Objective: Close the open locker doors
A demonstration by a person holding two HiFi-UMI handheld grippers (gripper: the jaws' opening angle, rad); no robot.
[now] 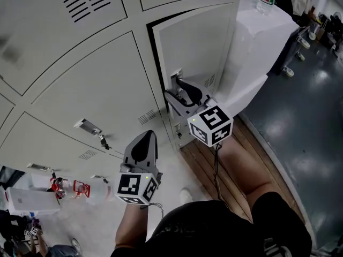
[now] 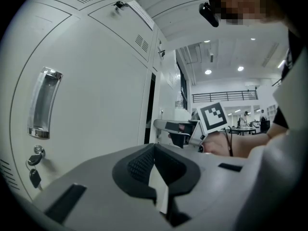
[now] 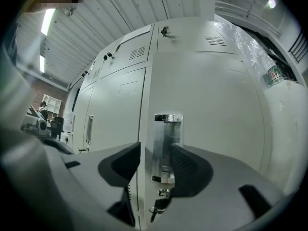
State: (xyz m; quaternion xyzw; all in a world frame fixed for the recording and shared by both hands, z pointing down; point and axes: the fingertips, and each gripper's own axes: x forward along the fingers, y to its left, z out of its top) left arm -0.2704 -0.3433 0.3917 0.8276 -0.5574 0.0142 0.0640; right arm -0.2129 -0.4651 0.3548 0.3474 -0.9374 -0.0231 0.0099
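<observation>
Standing ajar: locker door (image 1: 195, 42), with a dark gap along its handle-side edge.
Right gripper (image 3: 154, 165): released, jaws spread, right up at the door's face.
Handle (image 3: 166, 148): upright metal pull between those jaws, close against one and clear of the other.
Left gripper (image 2: 155, 165): clenched on nothing, apart from that door.

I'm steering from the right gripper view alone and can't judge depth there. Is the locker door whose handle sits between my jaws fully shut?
Observer: No. The head view shows the locker door ajar, with a dark gap along its left and top edges.
Operator: Where's the left gripper?
Observer: The left gripper is lower and to the left, in front of a closed locker. Its jaws are together and hold nothing.
</observation>
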